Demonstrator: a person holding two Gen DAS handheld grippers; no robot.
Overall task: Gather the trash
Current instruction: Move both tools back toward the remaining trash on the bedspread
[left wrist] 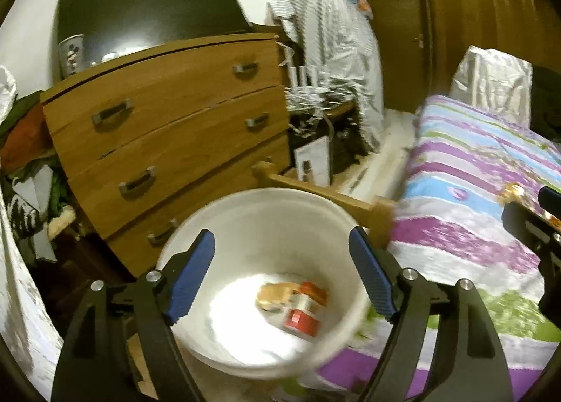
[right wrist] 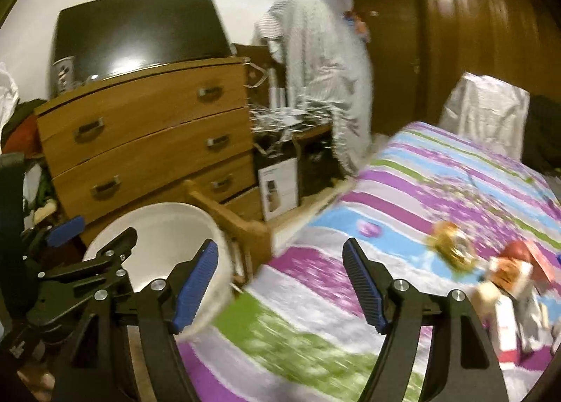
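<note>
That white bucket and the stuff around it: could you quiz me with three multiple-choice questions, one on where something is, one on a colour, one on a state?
1. Where is the white bucket?
A. on the dresser
B. on the floor by the foot of the bed
C. on the bedspread

2. What colour are the pads on each hand-held gripper?
A. blue
B. red
C. yellow

3. How is the right hand-held gripper?
A. shut on a wrapper
B. shut on the bucket rim
C. open, holding nothing

Answers: 1 B, it sits low between the dresser and the striped bedspread. 2 A, the finger pads are blue. 3 C, its fingers stand apart with only bedspread between them.
</note>
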